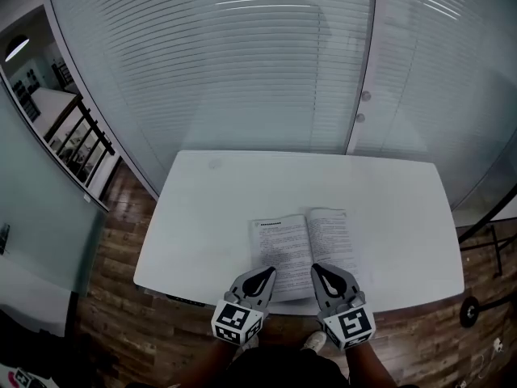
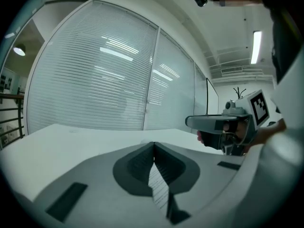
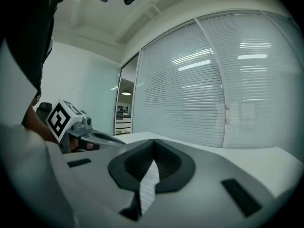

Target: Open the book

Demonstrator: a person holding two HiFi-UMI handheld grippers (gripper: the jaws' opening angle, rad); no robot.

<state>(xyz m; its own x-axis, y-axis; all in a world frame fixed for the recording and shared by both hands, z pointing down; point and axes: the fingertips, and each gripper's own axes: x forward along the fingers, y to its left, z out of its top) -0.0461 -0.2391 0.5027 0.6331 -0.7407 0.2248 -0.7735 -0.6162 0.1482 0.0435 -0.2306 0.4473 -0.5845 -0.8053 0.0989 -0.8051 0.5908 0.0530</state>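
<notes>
The book point(image 1: 305, 242) lies open on the white table point(image 1: 210, 208), both printed pages facing up, close to the near edge. My left gripper point(image 1: 269, 272) hovers at the book's lower left corner and my right gripper point(image 1: 317, 269) over its lower right part. Both are shut with nothing between the jaws. In the left gripper view the tips of the left gripper point(image 2: 154, 144) meet, and a strip of printed page point(image 2: 158, 186) shows through the gap below them. The right gripper point(image 3: 154, 141) looks the same in its own view, above a strip of page point(image 3: 147, 189).
A glass wall with blinds point(image 1: 242, 63) stands behind the table. Wooden floor point(image 1: 121, 241) runs around it, with a railing point(image 1: 81, 140) at the left. The right gripper's marker cube point(image 2: 256, 107) shows beside the left one.
</notes>
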